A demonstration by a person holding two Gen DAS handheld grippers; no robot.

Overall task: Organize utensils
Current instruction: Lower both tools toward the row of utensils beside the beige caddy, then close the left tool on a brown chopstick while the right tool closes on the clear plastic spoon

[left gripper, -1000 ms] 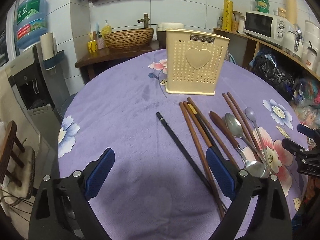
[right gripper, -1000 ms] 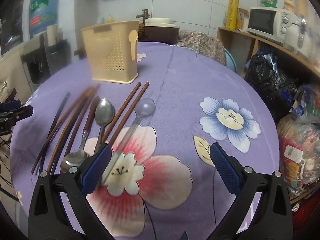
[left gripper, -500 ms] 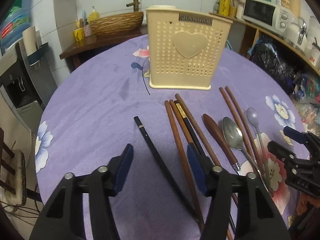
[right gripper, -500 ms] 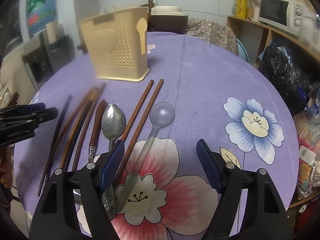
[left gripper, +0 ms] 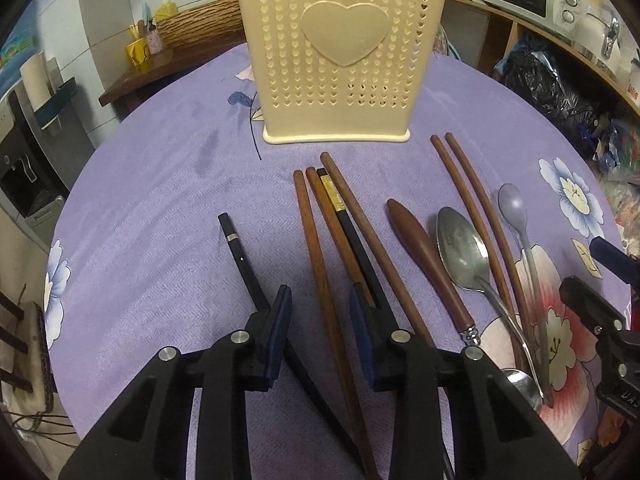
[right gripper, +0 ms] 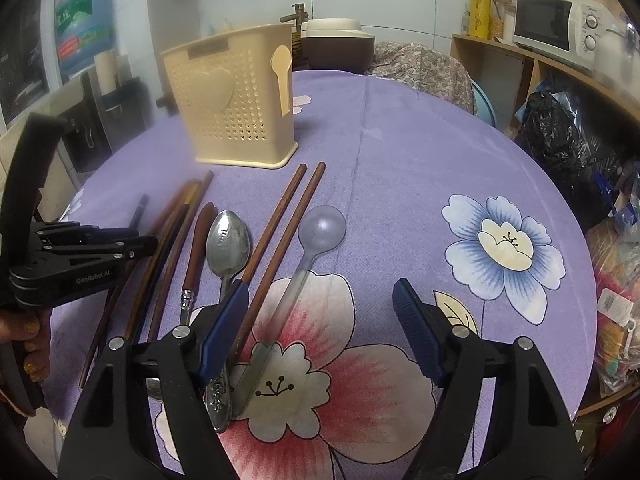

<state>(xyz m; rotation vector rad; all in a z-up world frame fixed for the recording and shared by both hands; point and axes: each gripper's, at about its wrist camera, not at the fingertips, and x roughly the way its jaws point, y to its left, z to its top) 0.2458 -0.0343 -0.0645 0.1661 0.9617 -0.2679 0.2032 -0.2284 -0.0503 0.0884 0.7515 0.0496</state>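
Observation:
A cream perforated holder (left gripper: 332, 52) with a heart on it stands upright at the back of the purple flowered tablecloth (left gripper: 160, 184). Utensils lie in front of it: a black chopstick (left gripper: 240, 252), several brown chopsticks (left gripper: 312, 232), a wooden-handled piece (left gripper: 424, 256), a metal spoon (left gripper: 460, 248) and a translucent spoon (right gripper: 320, 228). My left gripper (left gripper: 320, 300) straddles one brown chopstick. Its jaws are closing, and the pads stand clear of the chopstick. My right gripper (right gripper: 320, 292) hangs open over the translucent spoon's handle, its left finger above the brown chopstick pair (right gripper: 288, 216).
The round table drops off on both sides. To the right stand a shelf with a microwave (right gripper: 556, 24), a black bag (right gripper: 560, 140) and packets. A water dispenser (left gripper: 28, 152) and a side table with a woven basket (left gripper: 196, 20) are on the left.
My left gripper moved forward and down toward the chopsticks, and its jaws narrowed around a brown one. My right gripper's jaws narrowed somewhat, and it edged toward the spoons.

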